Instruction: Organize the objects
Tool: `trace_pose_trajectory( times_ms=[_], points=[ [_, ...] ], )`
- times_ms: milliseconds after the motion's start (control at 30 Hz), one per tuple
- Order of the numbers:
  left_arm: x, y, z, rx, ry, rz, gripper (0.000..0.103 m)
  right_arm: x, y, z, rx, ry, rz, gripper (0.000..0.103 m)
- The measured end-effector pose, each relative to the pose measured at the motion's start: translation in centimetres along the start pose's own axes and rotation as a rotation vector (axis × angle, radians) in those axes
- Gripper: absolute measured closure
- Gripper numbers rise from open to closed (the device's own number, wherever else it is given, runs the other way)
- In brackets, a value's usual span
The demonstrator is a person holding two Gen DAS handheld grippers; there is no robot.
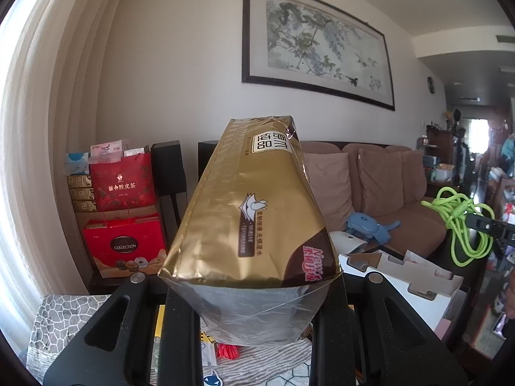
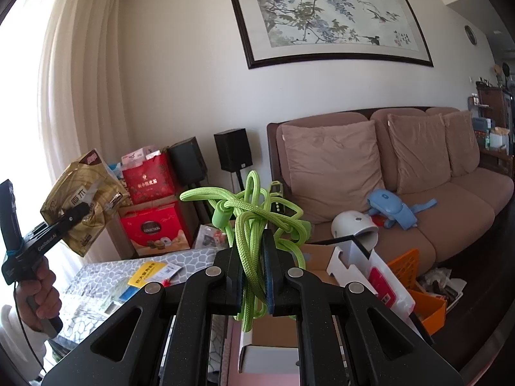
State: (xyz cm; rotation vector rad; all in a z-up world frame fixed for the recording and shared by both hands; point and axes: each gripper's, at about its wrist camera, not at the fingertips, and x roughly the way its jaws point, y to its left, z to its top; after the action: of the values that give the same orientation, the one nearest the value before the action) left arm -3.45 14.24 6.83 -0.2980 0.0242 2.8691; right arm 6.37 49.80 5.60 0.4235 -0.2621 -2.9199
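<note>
Left tongs (image 2: 84, 209) pinching gold packet (image 1: 257, 212); right tongs (image 2: 254, 270) pinching green cord (image 2: 254, 222); hand (image 2: 42, 292) only in right view.

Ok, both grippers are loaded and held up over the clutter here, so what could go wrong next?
1. The left gripper pinches the gold foil snack bag only at one end; slick foil could slip or tip out.
2. The green rope bundle in the right gripper hangs in loose loops that may snag the white cardboard box below.
</note>
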Motion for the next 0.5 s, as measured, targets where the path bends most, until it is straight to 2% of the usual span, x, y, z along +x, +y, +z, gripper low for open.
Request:
trace_pose_trajectory(
  times_ms=[500],
  points=[
    [0.71, -0.65, -0.06, 0.001, 0.026, -0.002, 0.079, -0.5, 0.5, 0.05, 0.001, -0.002, -0.008, 0.094]
  ],
)
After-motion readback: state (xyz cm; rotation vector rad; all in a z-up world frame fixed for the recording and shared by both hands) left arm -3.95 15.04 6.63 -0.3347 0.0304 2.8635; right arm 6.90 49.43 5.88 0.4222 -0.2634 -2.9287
